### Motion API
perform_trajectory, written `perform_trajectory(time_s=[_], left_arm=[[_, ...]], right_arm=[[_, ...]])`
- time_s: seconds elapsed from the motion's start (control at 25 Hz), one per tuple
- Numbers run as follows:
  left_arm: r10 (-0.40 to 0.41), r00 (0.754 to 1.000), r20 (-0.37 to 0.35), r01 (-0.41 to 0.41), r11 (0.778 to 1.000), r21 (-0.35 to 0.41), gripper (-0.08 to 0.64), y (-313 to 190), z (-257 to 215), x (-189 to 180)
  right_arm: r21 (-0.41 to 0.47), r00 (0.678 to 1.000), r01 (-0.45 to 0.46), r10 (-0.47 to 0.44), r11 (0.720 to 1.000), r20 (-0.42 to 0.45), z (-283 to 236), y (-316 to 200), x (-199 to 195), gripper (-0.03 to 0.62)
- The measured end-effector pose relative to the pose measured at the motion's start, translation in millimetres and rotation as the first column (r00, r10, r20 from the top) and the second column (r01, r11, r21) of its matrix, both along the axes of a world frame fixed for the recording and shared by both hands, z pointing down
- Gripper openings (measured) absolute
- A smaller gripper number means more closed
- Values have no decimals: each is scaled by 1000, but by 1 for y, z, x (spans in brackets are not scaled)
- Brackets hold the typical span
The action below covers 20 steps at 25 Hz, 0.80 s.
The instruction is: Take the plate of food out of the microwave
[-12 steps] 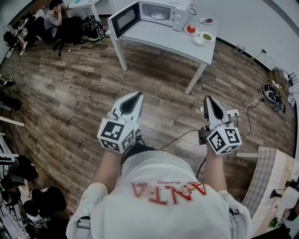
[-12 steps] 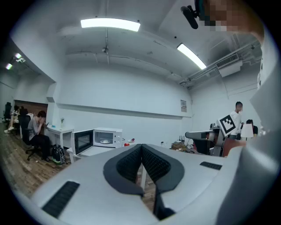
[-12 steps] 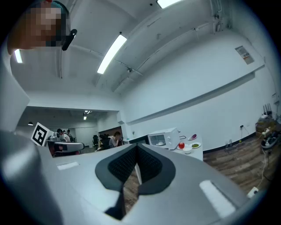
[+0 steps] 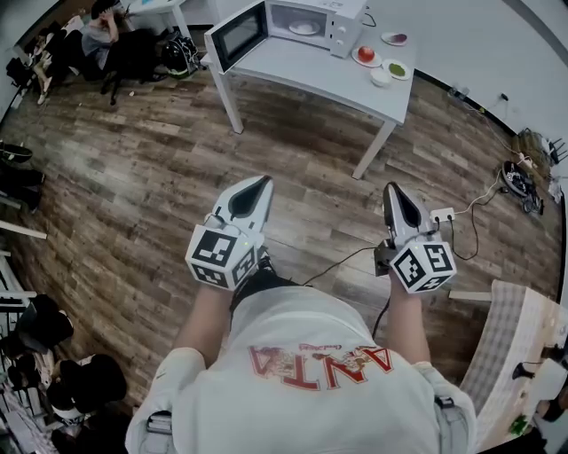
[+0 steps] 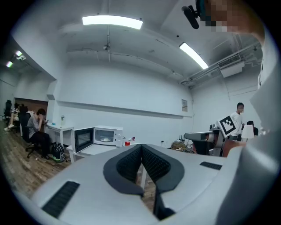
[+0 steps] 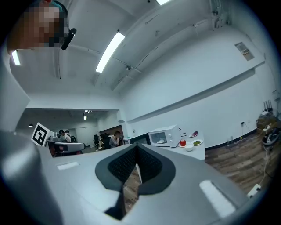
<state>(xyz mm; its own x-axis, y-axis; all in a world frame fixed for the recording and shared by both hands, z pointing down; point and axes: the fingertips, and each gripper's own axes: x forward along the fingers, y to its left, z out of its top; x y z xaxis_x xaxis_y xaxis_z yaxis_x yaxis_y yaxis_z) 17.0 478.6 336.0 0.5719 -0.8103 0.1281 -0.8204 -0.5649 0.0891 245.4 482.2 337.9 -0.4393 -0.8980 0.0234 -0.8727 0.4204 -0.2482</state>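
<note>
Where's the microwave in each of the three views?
Head view: microwave at top centre, on the white table, door open.
Left gripper view: left of centre, in the distance.
Right gripper view: just right of centre.
Shared landmark: the red fruit beside the microwave.

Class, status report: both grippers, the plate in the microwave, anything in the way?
Left gripper, right gripper shut, empty. Plate inside microwave, door open, across the room. Nothing seen blocking.

The right gripper (image 4: 391, 190) has edged slightly left, toward the microwave's (image 4: 306, 19) side. The shift is small, and its marker cube (image 4: 422, 266) went with it.
</note>
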Motion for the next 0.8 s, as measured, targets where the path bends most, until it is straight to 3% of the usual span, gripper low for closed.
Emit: perform_trajectory(time_s=[0.28,0.6,0.8], left_arm=[[7,1000,-6,-7,1000,-2,9,-21,3,-9],[11,1000,-26,-11,1000,-6,9,-72,6,-42],[-1,999,-49,1,1000,-1,9,-114,2,-85]], right_arm=[[8,997,8,-9,1000,75,0,-20,-9,3],[-12,998,-1,1,1000,56,3,-68,-38,3],[-20,999,-26,26,999,26,-7,-114,-69,3]])
